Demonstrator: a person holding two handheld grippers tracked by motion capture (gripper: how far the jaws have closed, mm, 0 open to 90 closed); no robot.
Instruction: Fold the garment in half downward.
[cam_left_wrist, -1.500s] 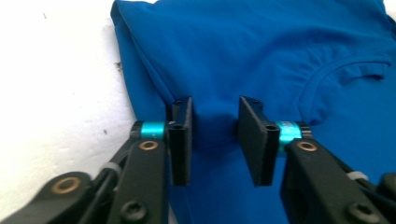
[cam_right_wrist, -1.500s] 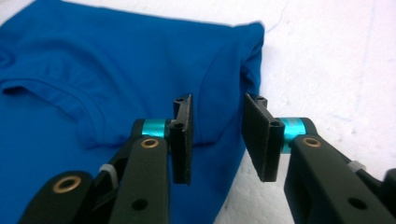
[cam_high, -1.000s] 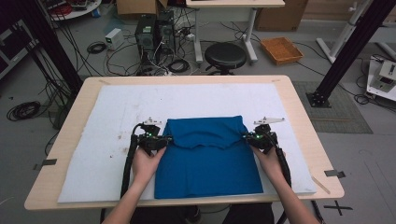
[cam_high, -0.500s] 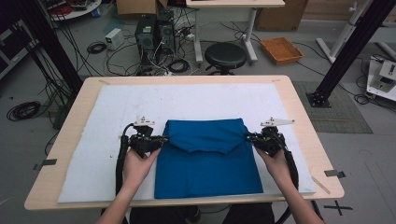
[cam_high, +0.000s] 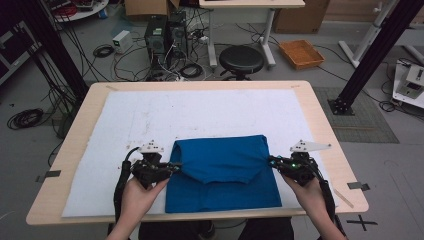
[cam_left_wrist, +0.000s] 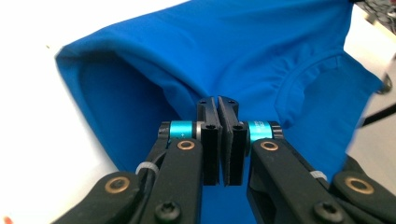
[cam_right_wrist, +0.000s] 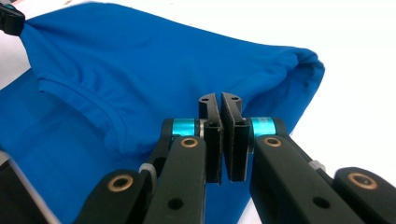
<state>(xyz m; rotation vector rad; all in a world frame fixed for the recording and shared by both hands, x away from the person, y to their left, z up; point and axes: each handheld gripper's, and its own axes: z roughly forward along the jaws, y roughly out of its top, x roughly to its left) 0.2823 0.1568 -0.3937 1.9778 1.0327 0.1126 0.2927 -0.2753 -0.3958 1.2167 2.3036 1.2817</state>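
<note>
The table (cam_high: 320, 120) bears a white mat (cam_high: 210, 112); on its near half lies a blue shirt (cam_high: 220, 175), folded, soft, light and likely to sag; the left gripper (cam_high: 175, 165) and right gripper (cam_high: 270, 160) pinch its side edges, the sensible holds.

Each gripper, the left gripper (cam_left_wrist: 218, 105) and the right gripper (cam_right_wrist: 219, 101), is built of black linked arms fastened with brass-coloured rivets and dark screws. Just behind the flat black fingers (cam_left_wrist: 208, 133) a turquoise metal collar is fitted on either side. White cable ties are seen lower down the arms. From above, a grey three-cornered plate (cam_high: 151, 147) is carried on top, and a black cable (cam_high: 120, 182) is trailed behind
</note>
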